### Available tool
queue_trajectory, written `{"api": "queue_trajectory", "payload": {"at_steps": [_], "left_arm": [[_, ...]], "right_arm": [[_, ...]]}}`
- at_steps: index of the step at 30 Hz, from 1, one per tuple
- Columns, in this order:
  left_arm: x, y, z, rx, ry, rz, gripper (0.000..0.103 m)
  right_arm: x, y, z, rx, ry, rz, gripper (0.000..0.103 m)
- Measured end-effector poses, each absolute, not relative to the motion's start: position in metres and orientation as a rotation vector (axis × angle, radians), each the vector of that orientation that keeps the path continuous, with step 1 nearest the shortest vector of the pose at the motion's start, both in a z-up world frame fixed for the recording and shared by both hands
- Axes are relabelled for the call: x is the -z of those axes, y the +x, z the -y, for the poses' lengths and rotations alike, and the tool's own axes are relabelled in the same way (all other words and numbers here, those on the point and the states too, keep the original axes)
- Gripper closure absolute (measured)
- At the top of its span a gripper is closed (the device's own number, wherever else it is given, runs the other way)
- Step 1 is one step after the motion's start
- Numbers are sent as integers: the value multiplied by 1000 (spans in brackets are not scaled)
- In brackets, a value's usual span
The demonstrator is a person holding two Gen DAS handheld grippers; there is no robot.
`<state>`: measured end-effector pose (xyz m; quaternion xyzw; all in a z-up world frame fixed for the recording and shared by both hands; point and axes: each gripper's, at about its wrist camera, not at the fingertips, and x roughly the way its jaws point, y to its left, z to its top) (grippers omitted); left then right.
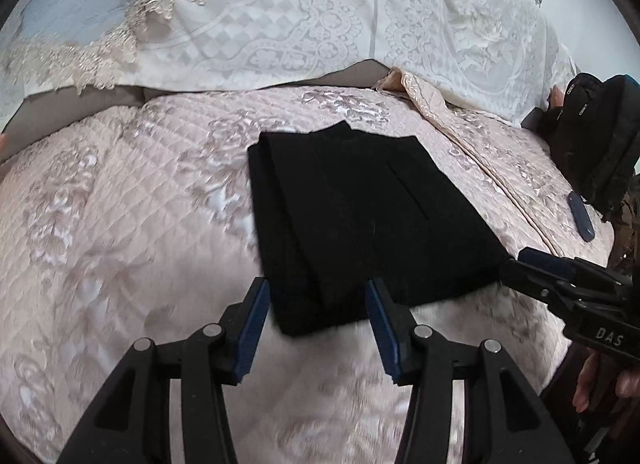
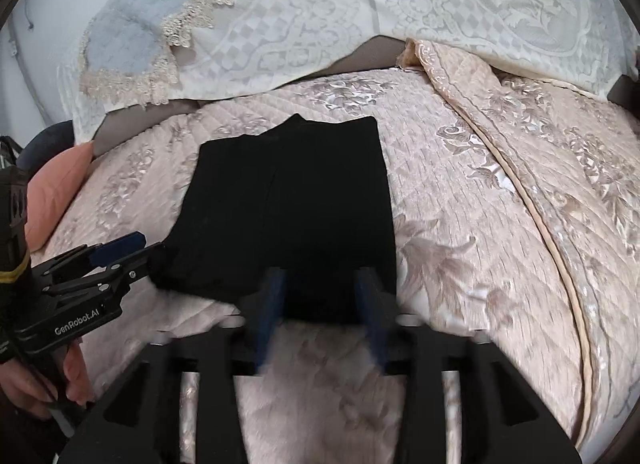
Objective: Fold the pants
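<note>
Left wrist: black pants [image 1: 360, 220] folded flat on quilted bedspread [image 1: 120, 224]; left gripper [image 1: 316, 304] wide open, empty, straddling near hem.

Right wrist: right gripper [image 2: 320, 288] open, empty, at hem. Close both evenly; lift together.

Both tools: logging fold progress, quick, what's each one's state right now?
Left tool: open, holding nothing, at the black pants.
Right tool: open, holding nothing.

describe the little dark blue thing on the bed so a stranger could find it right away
Start from the pink quilted bedspread and the folded black pants in its middle. Look right of them, past the raised cream seam, toward the black bag. The small dark blue oblong object lies flat below the bag, the only small item there.
</note>
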<state>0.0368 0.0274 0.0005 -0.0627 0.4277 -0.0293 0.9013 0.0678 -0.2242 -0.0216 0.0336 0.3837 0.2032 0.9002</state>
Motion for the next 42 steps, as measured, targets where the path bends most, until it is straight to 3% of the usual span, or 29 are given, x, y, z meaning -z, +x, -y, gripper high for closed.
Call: {"api": "queue_trajectory", "payload": {"at_steps": [12,42], "left_arm": [[-15,-12,-31,71,-150,-869,50],[-6,8,-28,86,-143,-895,50]], "right_arm": [[15,18,212,-386,13,-778,49],[20,26,205,-392,-8,-798,49]]}}
